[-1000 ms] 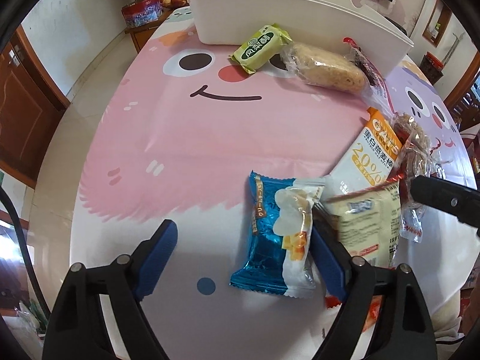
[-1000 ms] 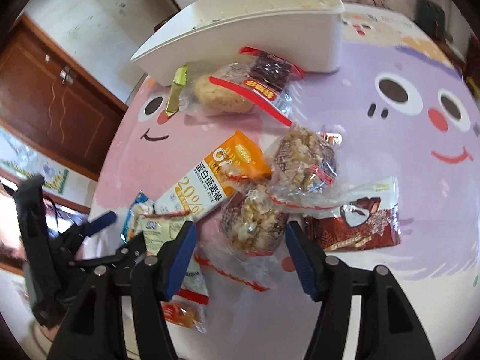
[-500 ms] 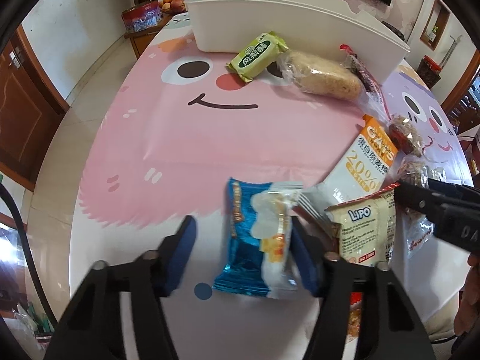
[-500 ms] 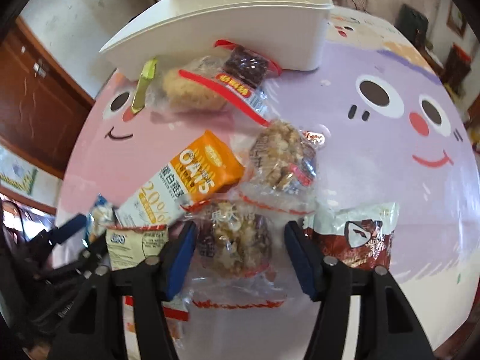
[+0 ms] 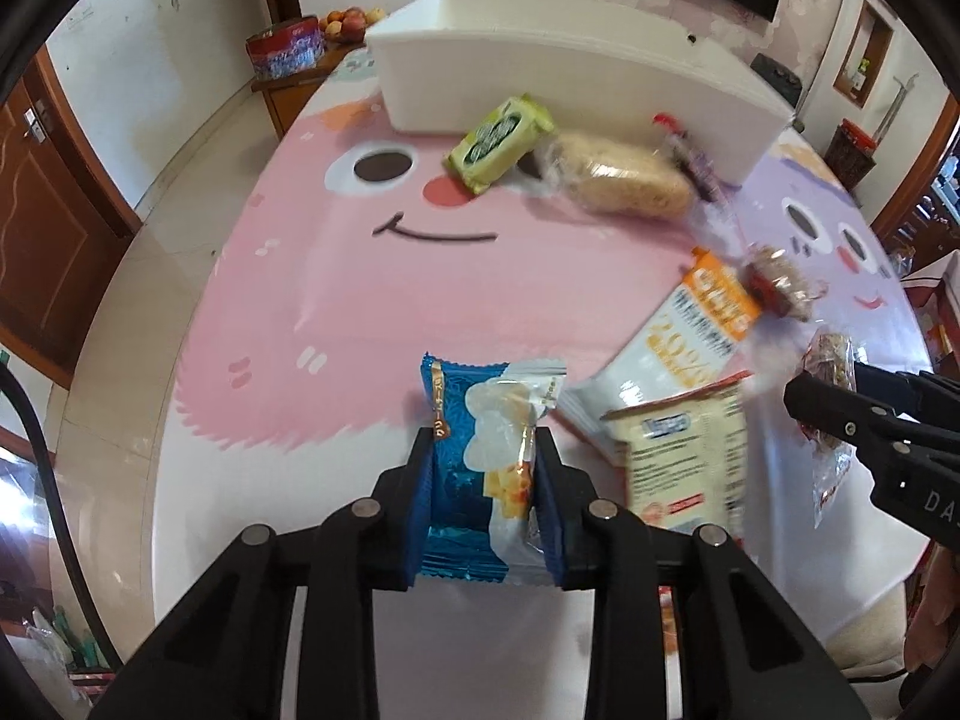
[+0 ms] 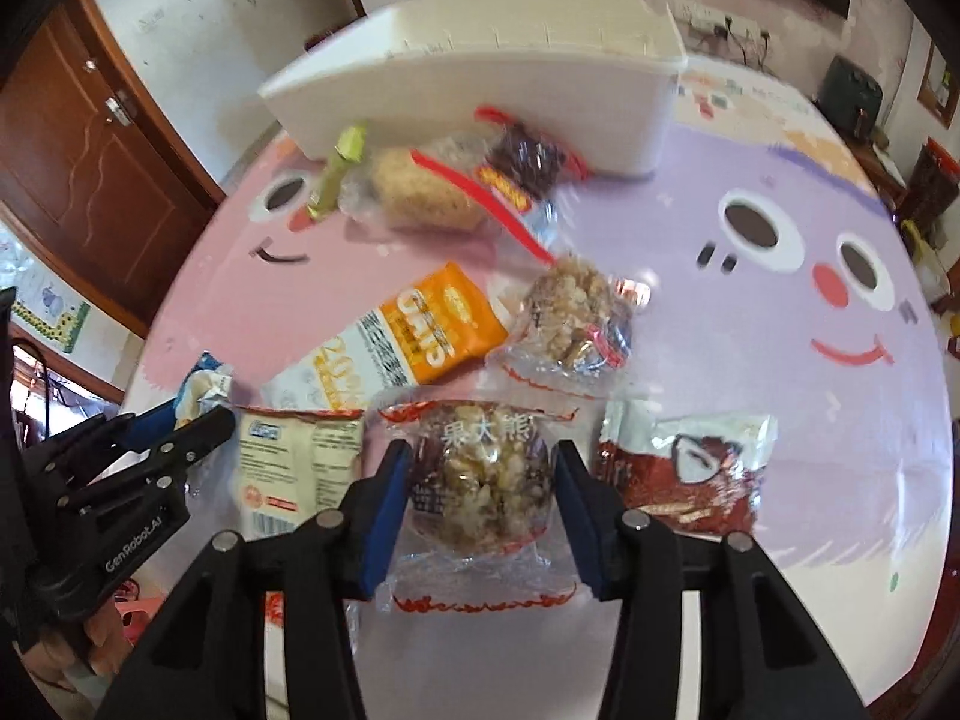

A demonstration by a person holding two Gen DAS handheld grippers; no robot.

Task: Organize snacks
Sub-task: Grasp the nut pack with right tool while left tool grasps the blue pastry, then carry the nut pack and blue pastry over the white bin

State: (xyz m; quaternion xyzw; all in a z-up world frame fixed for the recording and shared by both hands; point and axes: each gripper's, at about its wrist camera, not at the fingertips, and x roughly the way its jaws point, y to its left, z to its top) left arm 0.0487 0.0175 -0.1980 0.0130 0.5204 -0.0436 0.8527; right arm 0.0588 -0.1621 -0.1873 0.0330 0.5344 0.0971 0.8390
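My left gripper (image 5: 485, 462) is shut on a blue snack packet with a white one lying on it (image 5: 480, 468), near the table's front edge. My right gripper (image 6: 483, 480) has closed on a clear-wrapped nut cake (image 6: 477, 480), its pads against both sides. A white storage box (image 5: 564, 90) stands at the back; it also shows in the right wrist view (image 6: 480, 84). Other snacks lie around: an orange oat pack (image 6: 408, 342), a Lipo pack (image 6: 300, 468), a second nut cake (image 6: 570, 318), a brown packet (image 6: 684, 474), a rice cracker (image 5: 624, 183) and a green packet (image 5: 498, 141).
The round table has a pink and purple cartoon cover (image 5: 336, 276). A red-trimmed dark snack (image 6: 528, 165) leans by the box. A side cabinet with a tin and fruit (image 5: 300, 51) stands behind. A wooden door (image 6: 78, 162) is at left.
My left gripper moved in and closed on the blue and white packets. My right gripper moved forward and closed around the nut cake.
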